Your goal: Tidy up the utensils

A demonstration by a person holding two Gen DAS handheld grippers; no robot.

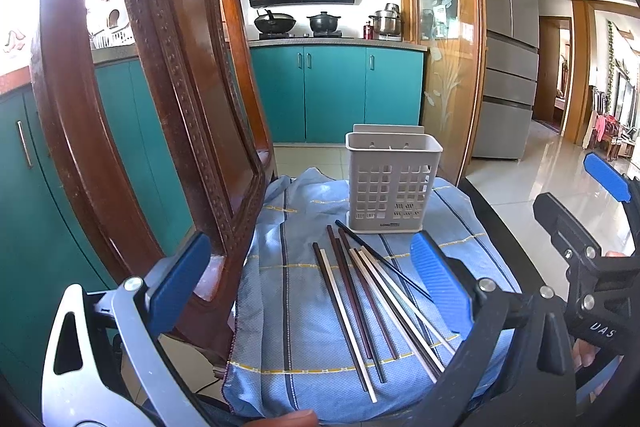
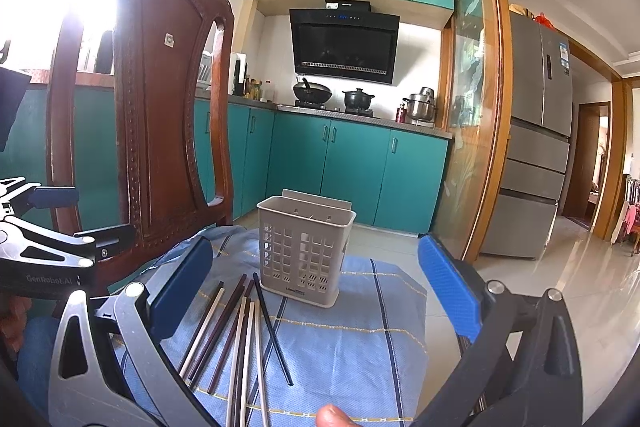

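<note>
Several chopsticks (image 1: pixel 372 307) lie loose in a fan on the blue cloth (image 1: pixel 304 347), dark ones and pale ones mixed, and their far tips point toward the holder (image 1: pixel 392 183). The holder is a pale plastic basket with a grid of holes; it stands upright on the far part of the cloth, just beyond the tips. I think it is put there so that each stick needs only a short lift and a drop into it. From these views I see no sticks inside, so the sorting seems not yet begun.

The left gripper (image 1: pixel 316 283) hangs above the near ends of the chopsticks with its 2 blue pads wide apart, and it holds nothing. The right gripper (image 2: pixel 316 291) is the same: pads spread wide, nothing between them, and it faces the holder. The wide opening probably gives room to come down around 1 stick or a small bunch.

A carved wooden chair back (image 2: pixel 160 107) stands close on the left side, so a reach on that side has less room.
</note>
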